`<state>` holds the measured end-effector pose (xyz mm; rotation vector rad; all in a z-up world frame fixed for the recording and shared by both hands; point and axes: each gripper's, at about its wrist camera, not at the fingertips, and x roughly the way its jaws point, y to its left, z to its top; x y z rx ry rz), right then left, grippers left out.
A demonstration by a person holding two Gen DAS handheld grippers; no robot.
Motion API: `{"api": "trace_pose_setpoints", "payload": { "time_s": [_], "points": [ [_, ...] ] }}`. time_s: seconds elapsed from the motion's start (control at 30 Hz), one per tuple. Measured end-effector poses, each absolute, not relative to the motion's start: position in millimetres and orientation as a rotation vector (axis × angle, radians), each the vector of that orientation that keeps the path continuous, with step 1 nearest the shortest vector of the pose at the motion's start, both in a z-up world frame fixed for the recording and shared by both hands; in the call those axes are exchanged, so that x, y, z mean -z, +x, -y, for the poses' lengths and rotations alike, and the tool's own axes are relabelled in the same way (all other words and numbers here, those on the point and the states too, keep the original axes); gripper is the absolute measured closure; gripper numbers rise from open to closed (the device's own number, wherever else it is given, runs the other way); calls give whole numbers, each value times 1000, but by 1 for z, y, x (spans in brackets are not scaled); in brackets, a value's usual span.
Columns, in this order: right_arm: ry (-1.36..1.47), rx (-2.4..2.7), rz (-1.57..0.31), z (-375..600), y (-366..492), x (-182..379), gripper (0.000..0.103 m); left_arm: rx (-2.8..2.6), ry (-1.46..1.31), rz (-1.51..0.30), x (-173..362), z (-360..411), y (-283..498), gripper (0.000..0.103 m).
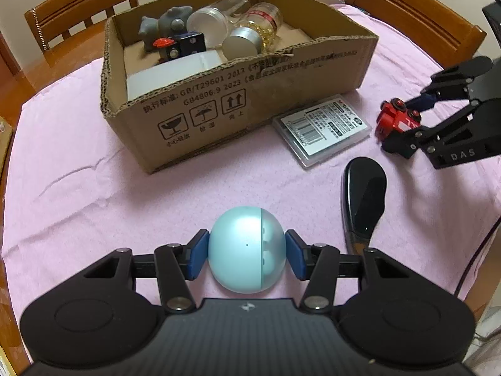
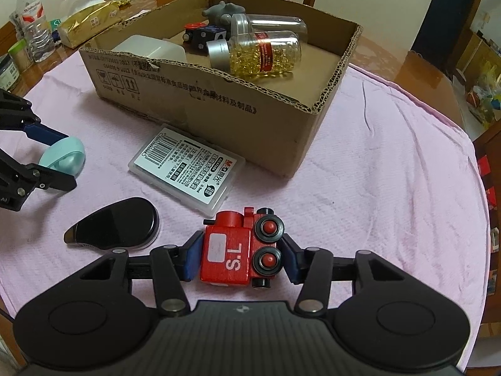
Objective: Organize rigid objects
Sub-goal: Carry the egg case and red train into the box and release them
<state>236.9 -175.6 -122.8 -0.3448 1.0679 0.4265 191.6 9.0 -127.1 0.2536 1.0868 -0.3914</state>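
Note:
My left gripper (image 1: pixel 247 255) is shut on a pale blue egg-shaped case (image 1: pixel 245 249), just above the pink cloth. It also shows in the right wrist view (image 2: pixel 64 156). My right gripper (image 2: pixel 239 253) is shut on a red toy train (image 2: pixel 239 247) lying on its side; the train also shows in the left wrist view (image 1: pixel 396 119). A cardboard box (image 1: pixel 250 94) stands at the table's middle and holds a grey elephant toy (image 1: pixel 166 25), a capsule bottle (image 2: pixel 263 54), a clear jar (image 1: pixel 209 25), a dark cube toy (image 1: pixel 188 44) and a white box (image 2: pixel 150 48).
A clear plastic case with a label (image 1: pixel 322 128) lies against the box front. A black oval mirror-like object (image 1: pixel 363 194) lies between the grippers. Wooden chairs (image 1: pixel 81 12) stand behind the table. Bottles and packets (image 2: pixel 34 18) sit at the far left beyond the cloth.

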Motion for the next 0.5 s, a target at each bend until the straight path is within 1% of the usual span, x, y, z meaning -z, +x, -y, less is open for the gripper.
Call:
{"api": "trace_pose_setpoints", "payload": {
  "time_s": [0.17,0.5],
  "points": [
    [-367,-419,-1061,173,235,118,49,405,276,-1096,122,-5,189,52],
    [-394,-460,-1049,179,229,91,49,448,299,-1071,85,0,188,52]
  ]
}}
